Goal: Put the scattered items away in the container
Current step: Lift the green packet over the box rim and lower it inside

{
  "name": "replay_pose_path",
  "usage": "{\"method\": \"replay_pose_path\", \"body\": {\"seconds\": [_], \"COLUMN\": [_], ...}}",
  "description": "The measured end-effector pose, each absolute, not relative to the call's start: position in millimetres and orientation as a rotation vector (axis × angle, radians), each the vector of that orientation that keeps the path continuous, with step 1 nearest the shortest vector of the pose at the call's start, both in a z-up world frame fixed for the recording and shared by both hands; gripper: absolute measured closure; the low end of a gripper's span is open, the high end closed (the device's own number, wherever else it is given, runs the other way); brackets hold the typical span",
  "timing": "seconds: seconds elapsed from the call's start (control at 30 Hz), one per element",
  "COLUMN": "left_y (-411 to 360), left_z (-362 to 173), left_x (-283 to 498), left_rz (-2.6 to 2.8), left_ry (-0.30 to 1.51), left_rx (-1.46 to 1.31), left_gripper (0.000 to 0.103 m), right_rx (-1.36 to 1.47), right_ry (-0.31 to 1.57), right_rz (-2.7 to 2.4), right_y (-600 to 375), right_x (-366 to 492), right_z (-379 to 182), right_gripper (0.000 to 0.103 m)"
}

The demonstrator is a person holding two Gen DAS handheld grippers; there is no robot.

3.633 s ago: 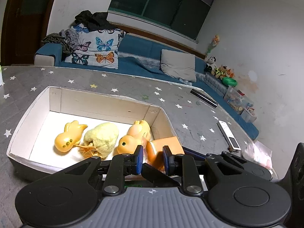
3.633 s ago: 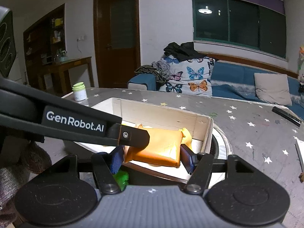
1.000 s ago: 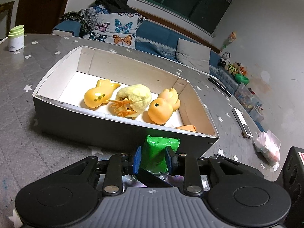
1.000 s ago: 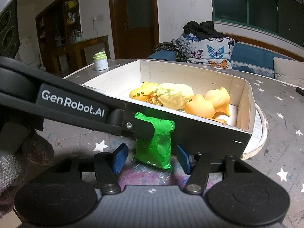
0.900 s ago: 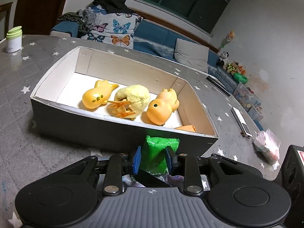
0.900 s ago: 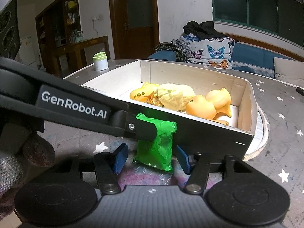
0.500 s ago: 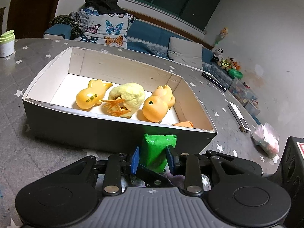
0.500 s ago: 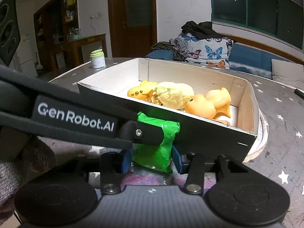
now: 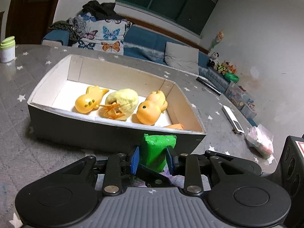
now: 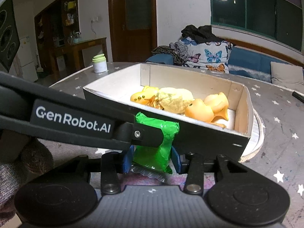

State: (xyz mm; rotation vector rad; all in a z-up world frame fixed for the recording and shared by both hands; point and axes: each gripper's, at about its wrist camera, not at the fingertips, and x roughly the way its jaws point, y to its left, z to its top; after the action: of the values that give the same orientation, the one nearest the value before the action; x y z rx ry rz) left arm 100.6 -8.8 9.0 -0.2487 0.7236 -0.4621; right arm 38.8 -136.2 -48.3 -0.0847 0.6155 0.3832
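A green packet (image 9: 155, 152) (image 10: 152, 152) stands upright against the outside of the box's near wall. My left gripper (image 9: 153, 159) is shut on it. Its finger (image 10: 144, 134) crosses the packet's top in the right wrist view. My right gripper (image 10: 151, 161) has its blue pads pressed on both sides of the packet. The dark box (image 9: 85, 131) (image 10: 209, 138) with a white inside holds an orange duck (image 9: 150, 112), a yellow plush chick (image 9: 121, 100), another orange toy (image 9: 87, 102) and the corner of an orange packet (image 9: 174, 126).
The grey star-patterned table carries a white jar with a green lid (image 9: 7, 49) (image 10: 99, 64), a white remote (image 9: 232, 118), a black remote (image 9: 208, 82) and a plastic bag (image 9: 260, 142). A white round mat (image 10: 260, 133) lies under the box. A sofa stands behind.
My right gripper has gone from wide open to shut on the green packet. Before that it held an orange packet, which now lies in the box. Both grippers have drawn back from the box.
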Motion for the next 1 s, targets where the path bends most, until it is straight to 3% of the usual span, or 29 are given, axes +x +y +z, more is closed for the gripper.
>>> {"method": "replay_pose_path", "body": {"seconds": [0.5, 1.0], "left_y": [-6.0, 4.9], "left_z": [58.9, 42.3], "left_x": [112.5, 149.0], "left_rz": [-0.455, -0.41], "left_ry": [0.55, 0.568], "left_rx": [-0.234, -0.266], "left_gripper": [0.071, 0.071], "right_rx": [-0.091, -0.096], "right_ry": [0.478, 0.476], "right_rz": [0.389, 0.386], "right_y": [-134.0, -122.2], "right_x": [47.9, 93.5], "right_z": [-4.4, -7.5], "right_gripper": [0.061, 0.061]}}
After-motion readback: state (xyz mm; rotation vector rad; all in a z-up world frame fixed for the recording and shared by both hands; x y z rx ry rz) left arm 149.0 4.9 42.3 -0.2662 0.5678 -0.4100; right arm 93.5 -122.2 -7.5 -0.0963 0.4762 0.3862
